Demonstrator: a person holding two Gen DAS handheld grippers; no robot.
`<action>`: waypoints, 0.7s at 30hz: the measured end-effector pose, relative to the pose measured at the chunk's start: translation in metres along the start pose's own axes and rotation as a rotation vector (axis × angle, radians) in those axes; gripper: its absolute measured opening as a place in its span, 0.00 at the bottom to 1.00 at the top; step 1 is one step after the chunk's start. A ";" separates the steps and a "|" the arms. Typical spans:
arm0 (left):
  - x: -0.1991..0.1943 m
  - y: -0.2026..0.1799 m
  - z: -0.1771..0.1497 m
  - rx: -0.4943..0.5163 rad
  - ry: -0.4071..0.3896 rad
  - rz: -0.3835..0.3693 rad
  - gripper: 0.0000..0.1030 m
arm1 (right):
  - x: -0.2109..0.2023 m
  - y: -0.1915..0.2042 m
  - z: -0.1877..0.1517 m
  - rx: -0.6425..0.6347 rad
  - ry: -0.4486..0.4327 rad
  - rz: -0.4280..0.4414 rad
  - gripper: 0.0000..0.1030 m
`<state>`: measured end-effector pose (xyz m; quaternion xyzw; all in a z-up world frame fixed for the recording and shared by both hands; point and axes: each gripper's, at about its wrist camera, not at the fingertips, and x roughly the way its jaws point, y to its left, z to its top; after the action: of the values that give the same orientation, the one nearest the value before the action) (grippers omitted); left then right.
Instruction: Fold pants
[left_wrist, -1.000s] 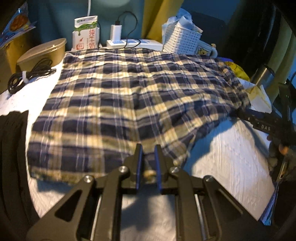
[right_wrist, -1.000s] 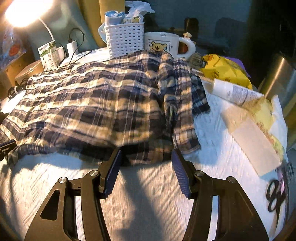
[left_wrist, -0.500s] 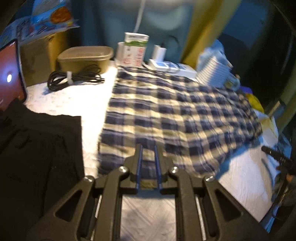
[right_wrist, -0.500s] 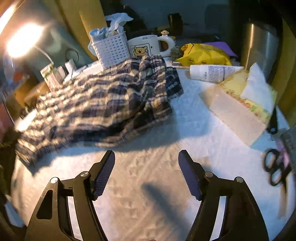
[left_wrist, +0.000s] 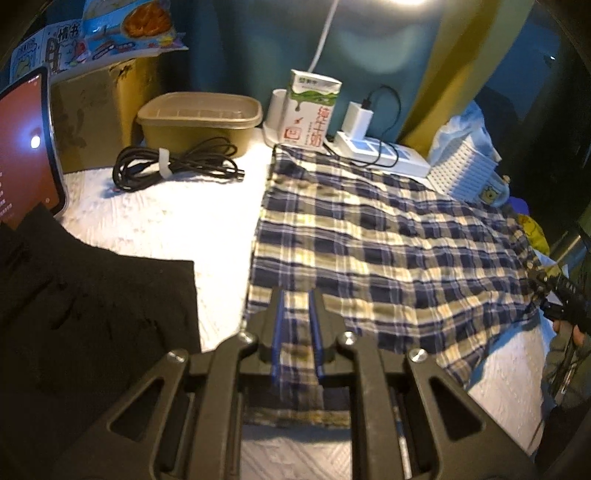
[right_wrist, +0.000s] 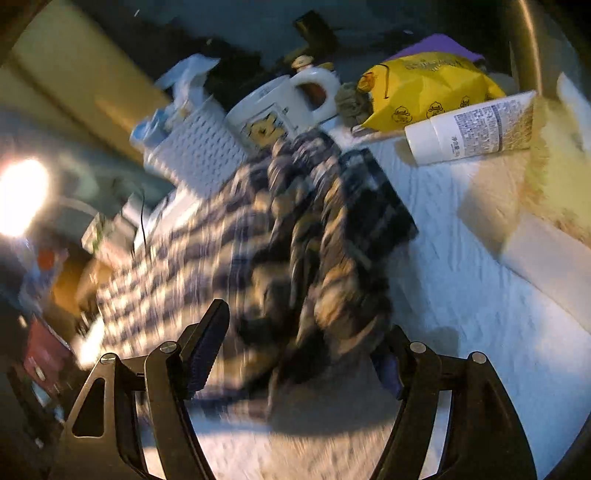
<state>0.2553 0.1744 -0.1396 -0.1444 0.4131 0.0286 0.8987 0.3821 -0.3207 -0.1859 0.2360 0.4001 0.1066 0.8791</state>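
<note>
Navy-and-cream plaid cotton: pants (left_wrist: 388, 243) spread across a white quilted table cover (left_wrist: 177, 221), filling the left wrist view from 12 to 3 o'clock, hem toward a milk carton (left_wrist: 314, 107) at 12. Left gripper (left_wrist: 297, 325) clamped on a near corner of the cloth at 6 o'clock, fabric pinched between blue pads. Right gripper (right_wrist: 299, 354) spread wide, jaws just widened, bunched waistband lying between them but not pressed; view blurred. Likely light, limp and prone to sagging and sliding on itself; best taken at corners or the thick waistband seam. Against a second ago: left view swung to reveal a black garment (left_wrist: 85, 302) at 9 o'clock; right view rolled hard and closed in on the bunched end.
</note>
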 end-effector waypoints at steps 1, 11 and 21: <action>0.002 0.000 0.001 -0.002 0.002 0.003 0.14 | 0.003 -0.002 0.004 0.017 -0.003 0.002 0.70; 0.003 -0.014 0.006 0.021 0.001 0.002 0.14 | 0.002 -0.018 0.018 0.116 -0.051 0.110 0.10; -0.012 -0.022 -0.001 0.045 -0.024 -0.040 0.14 | -0.069 0.009 0.038 -0.051 -0.189 0.029 0.10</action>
<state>0.2503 0.1538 -0.1258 -0.1318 0.3998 0.0029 0.9071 0.3653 -0.3516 -0.1147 0.2284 0.3089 0.1067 0.9171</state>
